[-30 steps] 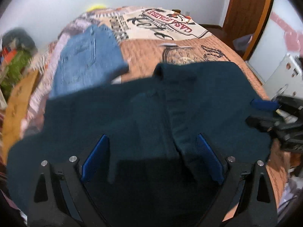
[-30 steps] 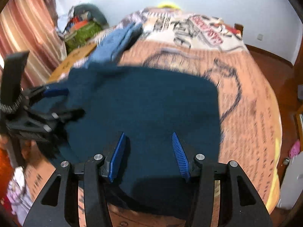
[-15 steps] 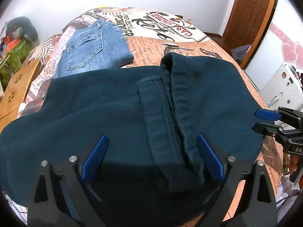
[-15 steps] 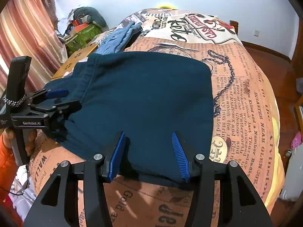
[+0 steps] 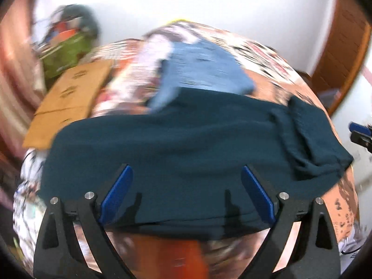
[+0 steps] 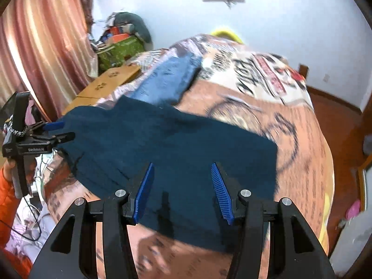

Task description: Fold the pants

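Pants (image 5: 186,153), dark teal and of thick knit, are laid folded across the near part of the bed (image 6: 309,153), over its orange printed cover. A thicker ridge of bunched cloth, perhaps the waistband, is seen at the right end in the left wrist view. A folded pair of blue jeans (image 5: 204,69) lies farther up the bed, just touching or overlapping the far edge of the teal cloth; which of the two cannot be told through the blur.

Left gripper (image 5: 186,195): jaws held wide, nothing between the pads, poised above the near fold edge. Right gripper (image 6: 183,190): jaws held at a middling gap, empty, above the near right part of the cloth. No cloth is pinched by either tool.

Step judged in hand: a fold is laid down and both tools are clear of it. A further fold, or squaring of the edges, is probably called for next; for that, a free edge would have to be pinched through all layers so none slips.

Edges and room: the near hem lies close to the bed's front edge and could slide off if dragged forward. Open cover is available to the right. A brown cardboard box (image 6: 104,88) and clutter crowd the left side.
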`<state>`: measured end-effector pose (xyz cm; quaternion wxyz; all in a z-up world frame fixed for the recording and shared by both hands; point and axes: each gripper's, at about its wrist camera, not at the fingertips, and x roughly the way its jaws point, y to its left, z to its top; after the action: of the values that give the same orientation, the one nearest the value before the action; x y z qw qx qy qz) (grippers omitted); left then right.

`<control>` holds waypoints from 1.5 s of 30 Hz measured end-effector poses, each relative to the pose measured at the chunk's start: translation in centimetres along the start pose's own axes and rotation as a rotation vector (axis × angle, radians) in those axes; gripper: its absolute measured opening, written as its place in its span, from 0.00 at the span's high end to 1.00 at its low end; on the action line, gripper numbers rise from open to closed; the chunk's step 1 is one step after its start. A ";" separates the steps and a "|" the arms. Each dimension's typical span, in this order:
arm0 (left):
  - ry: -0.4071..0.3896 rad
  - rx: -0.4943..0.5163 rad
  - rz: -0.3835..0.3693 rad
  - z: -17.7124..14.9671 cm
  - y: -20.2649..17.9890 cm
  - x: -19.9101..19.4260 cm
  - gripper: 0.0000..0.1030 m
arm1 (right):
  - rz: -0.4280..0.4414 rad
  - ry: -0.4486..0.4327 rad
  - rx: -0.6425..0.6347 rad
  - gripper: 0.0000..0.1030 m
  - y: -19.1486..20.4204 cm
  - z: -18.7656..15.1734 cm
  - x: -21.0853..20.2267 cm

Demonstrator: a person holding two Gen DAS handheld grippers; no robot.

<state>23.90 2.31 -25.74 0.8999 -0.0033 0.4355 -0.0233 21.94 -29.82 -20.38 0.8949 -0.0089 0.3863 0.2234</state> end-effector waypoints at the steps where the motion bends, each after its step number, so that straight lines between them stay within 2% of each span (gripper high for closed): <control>1: -0.008 -0.034 0.026 -0.1 1.7 -0.4 0.08 | 0.008 -0.002 -0.024 0.54 0.9 0.8 0.5; 6: -0.004 -0.182 0.136 -1.4 9.0 -0.7 0.08 | 0.052 -0.003 -0.131 0.54 5.0 4.0 2.9; 10: 0.033 -0.278 0.143 -2.6 13.0 0.7 0.08 | 0.103 0.008 -0.224 0.54 8.9 6.8 6.0; 17: 0.076 -0.329 0.160 -3.4 15.9 4.2 0.08 | 0.179 0.089 -0.269 0.54 12.9 9.8 12.7; 21: 0.111 -0.315 0.173 -4.1 16.4 6.1 0.07 | 0.158 0.137 -0.298 0.54 13.9 11.0 16.7; 24: 0.111 -0.303 0.192 -4.5 16.4 7.0 0.00 | 0.131 0.187 -0.314 0.55 14.3 12.1 20.2; 25: 0.110 -0.306 0.192 -4.7 16.6 7.2 0.00 | 0.121 0.212 -0.318 0.56 14.3 12.4 21.4; 27: 0.111 -0.327 0.167 -5.0 17.1 7.5 0.00 | 0.123 0.263 -0.326 0.74 14.2 12.5 23.1; 29: 0.108 -0.342 0.148 -5.2 17.5 7.7 0.00 | 0.123 0.310 -0.353 0.81 14.4 12.2 24.7; 32: 0.103 -0.338 0.144 -5.5 17.6 7.8 0.00 | 0.153 0.285 -0.345 0.88 13.9 12.0 24.6; 35: 0.109 -0.330 0.147 -5.6 17.6 7.8 0.00 | 0.159 0.252 -0.318 0.89 13.2 12.7 24.2; 42: 0.127 -0.341 0.151 -5.2 17.7 7.7 0.00 | 0.100 0.273 -0.371 0.86 14.7 12.6 24.3; 45: 0.107 -0.366 0.169 -4.9 17.9 5.7 0.00 | 0.114 0.287 -0.319 0.84 14.5 13.2 22.9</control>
<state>24.27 19.99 -33.70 0.8586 -0.1288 0.4784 0.1316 38.93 -5.30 -24.74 0.8039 -0.1604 0.4693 0.3284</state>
